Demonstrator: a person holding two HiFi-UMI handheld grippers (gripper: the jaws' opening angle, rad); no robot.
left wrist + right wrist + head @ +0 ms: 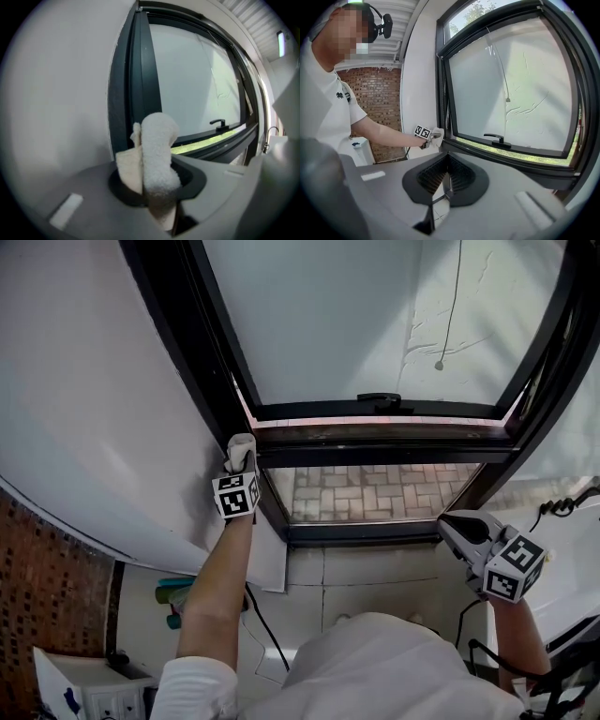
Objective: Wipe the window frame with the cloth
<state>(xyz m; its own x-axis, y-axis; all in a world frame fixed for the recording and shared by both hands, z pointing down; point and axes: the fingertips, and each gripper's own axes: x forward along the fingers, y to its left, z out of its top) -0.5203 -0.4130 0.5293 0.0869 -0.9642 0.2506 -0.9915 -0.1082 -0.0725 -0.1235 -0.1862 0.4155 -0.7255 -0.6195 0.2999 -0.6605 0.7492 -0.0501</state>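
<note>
My left gripper (240,457) is shut on a white cloth (241,448), a folded terry wad (157,157) that sticks up between its jaws. The cloth rests against the left upright of the black window frame (211,399), near its lower corner. In the right gripper view the same cloth (436,136) shows pressed at the frame's left side (440,93). My right gripper (457,532) hangs low at the right, below the frame's bottom bar (375,532), its jaws closed with nothing between them (446,185). The window sash (375,409) is swung open outward, with its handle (379,398) on the lower rail.
A white wall (94,427) runs left of the frame. Brick paving (375,491) shows through the gap under the sash. A cord with a small weight (438,365) hangs over the glass. A black cable (267,624) and a white box (84,690) lie below left.
</note>
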